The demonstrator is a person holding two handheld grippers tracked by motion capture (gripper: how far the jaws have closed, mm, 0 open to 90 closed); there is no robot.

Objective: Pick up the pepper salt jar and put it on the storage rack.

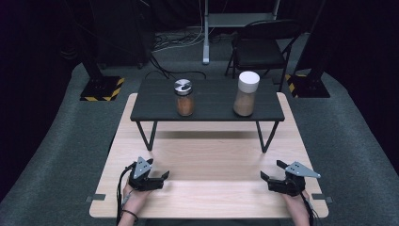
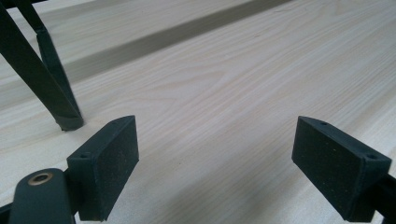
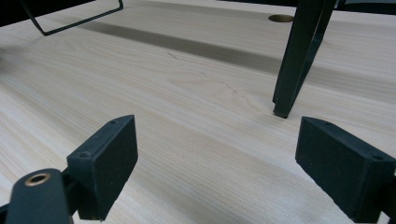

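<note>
Room: dark studio around me, grey carpet, a black folding chair (image 1: 260,47) behind the work area.
Surface: pale wood table (image 1: 207,197) with a low black shelf (image 1: 207,101) standing across its far half.
Jars: from the high view I see two on the shelf, well apart; the silver-lidded jar (image 1: 184,98) of orange-brown powder at left, the taller white-lidded jar (image 1: 246,93) at right. Both upright.
Left gripper (image 1: 162,177): low over the near left of the table, jaws wide apart with nothing between them, pointing toward the table's middle; my left hand (image 1: 133,197) grips it from below.
Right gripper (image 1: 264,176): mirrored at the near right, jaws spread wide and empty, also aimed inward.
Left gripper view: bare wood grain between my pads (image 2: 109,168), plus one shelf leg (image 2: 44,79) planted on the table at upper left.
Right gripper view: same bare wood, a shelf leg at upper right, and a round hole in the tabletop beyond it.
</note>
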